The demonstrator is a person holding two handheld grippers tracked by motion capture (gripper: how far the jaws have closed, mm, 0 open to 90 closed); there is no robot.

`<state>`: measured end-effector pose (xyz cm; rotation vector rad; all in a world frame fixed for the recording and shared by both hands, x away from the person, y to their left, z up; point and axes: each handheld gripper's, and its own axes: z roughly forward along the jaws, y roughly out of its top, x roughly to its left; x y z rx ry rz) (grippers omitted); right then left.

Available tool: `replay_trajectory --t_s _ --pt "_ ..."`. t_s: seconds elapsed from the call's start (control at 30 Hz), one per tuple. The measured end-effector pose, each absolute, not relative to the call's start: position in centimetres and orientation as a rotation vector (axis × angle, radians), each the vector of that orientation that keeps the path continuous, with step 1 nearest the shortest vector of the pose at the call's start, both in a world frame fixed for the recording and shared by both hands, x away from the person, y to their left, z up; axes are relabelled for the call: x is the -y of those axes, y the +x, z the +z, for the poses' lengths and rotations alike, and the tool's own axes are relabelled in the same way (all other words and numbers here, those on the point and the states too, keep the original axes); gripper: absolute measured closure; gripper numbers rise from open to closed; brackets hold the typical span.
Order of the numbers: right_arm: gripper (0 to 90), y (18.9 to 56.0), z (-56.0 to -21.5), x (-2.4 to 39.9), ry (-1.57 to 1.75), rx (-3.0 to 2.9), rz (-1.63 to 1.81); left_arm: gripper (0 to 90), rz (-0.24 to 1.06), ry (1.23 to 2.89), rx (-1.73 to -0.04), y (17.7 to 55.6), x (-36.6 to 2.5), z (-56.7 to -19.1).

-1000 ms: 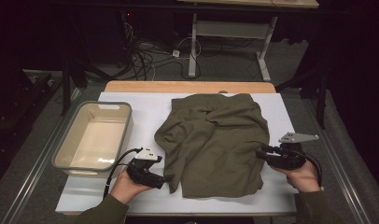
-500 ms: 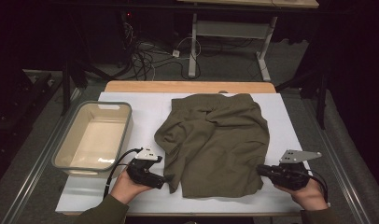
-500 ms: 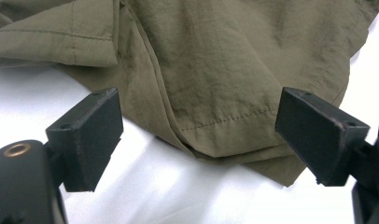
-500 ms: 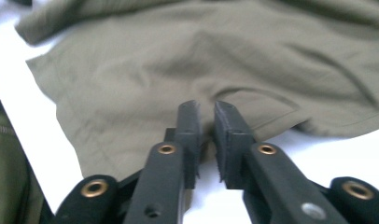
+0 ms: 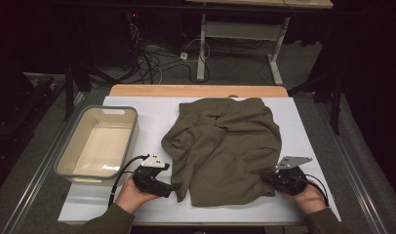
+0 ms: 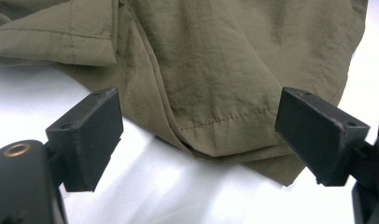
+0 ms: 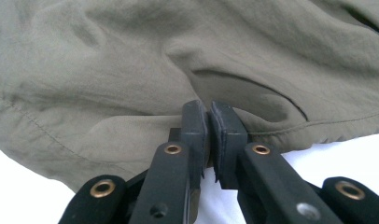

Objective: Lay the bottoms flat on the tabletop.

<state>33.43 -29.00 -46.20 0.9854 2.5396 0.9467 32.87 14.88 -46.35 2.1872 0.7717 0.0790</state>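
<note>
Shirt (image 5: pixel 227 146) hem sits pinched in the right gripper (image 7: pixel 209 122), whose jaws have just closed, so the spread left gripper (image 6: pixel 197 135) should clamp the hem's near corner next.

We see the white tabletop (image 5: pixel 137 109) brightly lit from above while the room behind lies nearly black. Both gripper views are sharp on the cloth, though the tabletop glares white.
</note>
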Motion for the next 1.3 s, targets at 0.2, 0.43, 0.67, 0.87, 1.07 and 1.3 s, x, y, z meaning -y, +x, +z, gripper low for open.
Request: replay_trajectory --t_s 0.2,0.43,0.67,0.87,1.07,1.3 --pt "76.2 32.3 -44.3 27.6 0.887 -2.57 1.13 14.4 0.079 2.19 -0.764 32.7 -14.7 -46.3" --pt "73.3 30.6 -44.0 24.0 0.676 -2.69 1.207 14.4 0.081 2.19 -0.763 32.5 -14.6 -46.3" --pt "60.2 29.8 -45.2 21.2 0.529 -2.8 1.18 14.4 0.079 2.198 -0.761 32.5 -14.6 -46.3" --pt "52.4 29.9 -46.4 20.4 0.452 -2.833 1.092 14.4 0.079 2.198 -0.763 32.5 -14.6 -46.3" --pt "50.2 29.4 -47.1 19.6 0.35 -2.826 1.011 14.4 0.073 2.202 -0.758 32.4 -14.6 -46.4" --pt "78.9 30.8 -47.1 20.0 0.401 -2.825 1.043 14.4 0.08 2.195 -0.77 32.5 -14.8 -46.3"
